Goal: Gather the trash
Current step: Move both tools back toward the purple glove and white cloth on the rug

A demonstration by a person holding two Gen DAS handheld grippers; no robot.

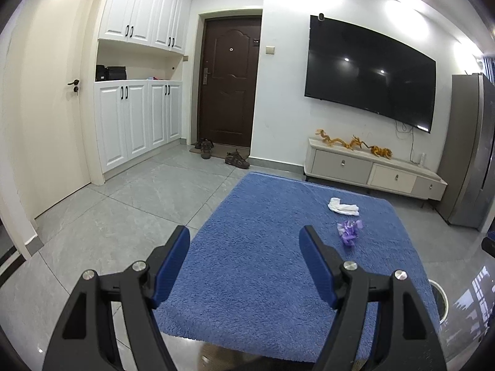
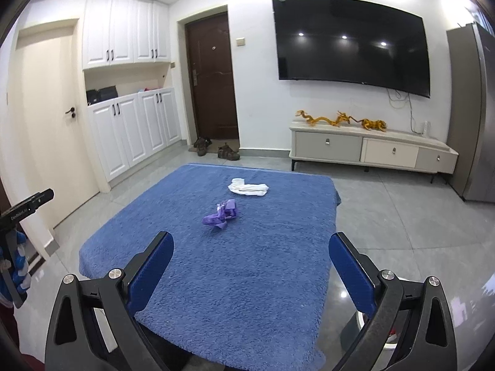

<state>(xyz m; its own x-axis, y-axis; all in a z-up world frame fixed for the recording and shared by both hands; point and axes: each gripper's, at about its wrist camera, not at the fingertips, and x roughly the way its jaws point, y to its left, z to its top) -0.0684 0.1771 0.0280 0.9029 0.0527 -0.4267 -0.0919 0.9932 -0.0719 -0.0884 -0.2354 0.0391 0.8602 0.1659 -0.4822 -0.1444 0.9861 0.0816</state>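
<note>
A crumpled purple wrapper (image 1: 349, 232) (image 2: 221, 213) and a crumpled white tissue (image 1: 342, 206) (image 2: 248, 188) lie on a blue fluffy cloth (image 1: 263, 262) (image 2: 216, 262) spread over a table. The tissue lies beyond the purple piece. My left gripper (image 1: 244, 247) is open and empty, hovering over the cloth's near left part, with the trash ahead to its right. My right gripper (image 2: 250, 253) is open and empty above the cloth's near end, with the purple wrapper just ahead, slightly left.
A round bin rim (image 1: 441, 301) shows at the table's right side. Beyond the table stand a low TV cabinet (image 2: 371, 148), a wall TV (image 2: 349, 40), a grey fridge (image 1: 467, 154), white cupboards (image 1: 136, 123) and shoes (image 2: 229, 152) by a brown door.
</note>
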